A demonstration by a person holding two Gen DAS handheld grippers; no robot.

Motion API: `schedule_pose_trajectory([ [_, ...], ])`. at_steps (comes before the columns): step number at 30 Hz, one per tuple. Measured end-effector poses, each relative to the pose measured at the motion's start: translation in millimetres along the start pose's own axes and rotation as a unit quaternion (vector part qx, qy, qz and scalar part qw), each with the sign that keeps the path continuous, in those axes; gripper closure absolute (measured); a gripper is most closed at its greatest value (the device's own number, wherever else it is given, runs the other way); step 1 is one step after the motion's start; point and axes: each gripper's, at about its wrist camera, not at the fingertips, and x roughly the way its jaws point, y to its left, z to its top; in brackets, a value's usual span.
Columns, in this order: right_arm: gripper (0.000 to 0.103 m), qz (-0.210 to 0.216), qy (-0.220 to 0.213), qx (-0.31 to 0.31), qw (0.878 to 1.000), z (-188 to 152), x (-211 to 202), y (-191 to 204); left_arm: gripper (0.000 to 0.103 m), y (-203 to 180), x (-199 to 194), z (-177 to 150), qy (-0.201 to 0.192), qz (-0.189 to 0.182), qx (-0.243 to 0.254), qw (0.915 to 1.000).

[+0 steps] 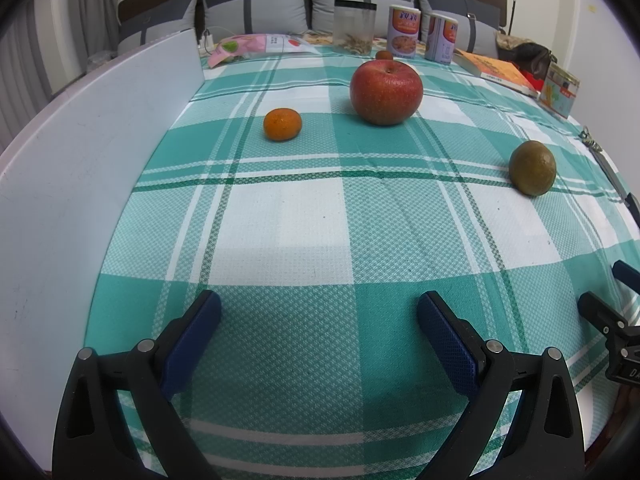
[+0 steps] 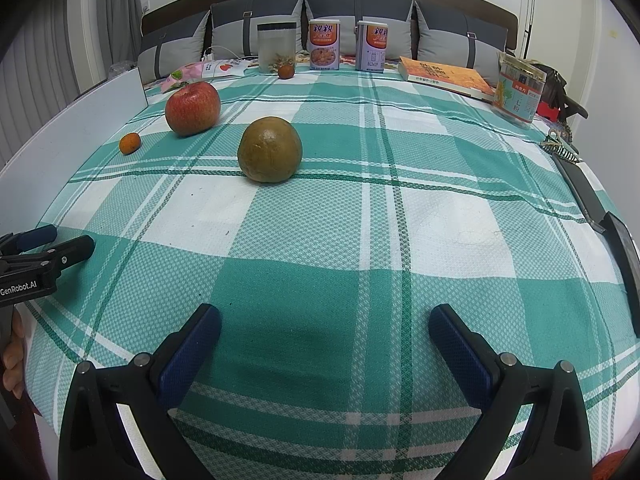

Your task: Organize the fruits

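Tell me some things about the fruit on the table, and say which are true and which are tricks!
1. The apple is red. True.
2. The left gripper holds the small orange. False: it is open and empty; the orange lies on the cloth.
3. The brownish-green fruit lies apart from the apple. True.
4. The right gripper is shut. False: it is open.
5. Another small orange lies far back by the jar. True.

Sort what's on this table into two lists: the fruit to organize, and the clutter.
Fruit: red apple, greenish-brown fruit, near tangerine, far tangerine.

Clutter: clear jar, two cans, book, snack bag, boxed packet.
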Motion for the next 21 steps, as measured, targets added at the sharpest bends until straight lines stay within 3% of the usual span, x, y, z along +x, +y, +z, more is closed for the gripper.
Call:
schedule_pose_trajectory([
  [4,0.0,0.0,0.0,0.0,1.0,0,0,0,0.003,0,0,0,0.001,-0.002,0.0,1.0],
  [7,0.0,0.001,0.0,0.0,1.0,0,0,0,0.004,6,0,7,0.011,-0.028,0.001,0.9996],
  [10,0.0,0.001,0.0,0.0,1.0,0,0,0,0.005,24,8,35,0.013,-0.059,-0.027,0.9978],
  [13,0.0,0.002,0.001,-0.001,1.0,1,1,-1,0.005,41,27,74,0.001,-0.054,-0.05,0.9973],
  [18,0.0,0.003,0.003,-0.001,1.0,2,0,-1,0.008,46,68,114,0.0,-0.036,-0.034,0.9988],
  [19,0.0,0.002,0.002,-0.001,1.0,1,0,-1,0.01,44,73,117,-0.003,-0.036,-0.025,0.999],
  [21,0.0,0.002,0.002,-0.001,1.0,1,0,-1,0.04,39,83,120,0.006,-0.037,-0.005,0.9993],
])
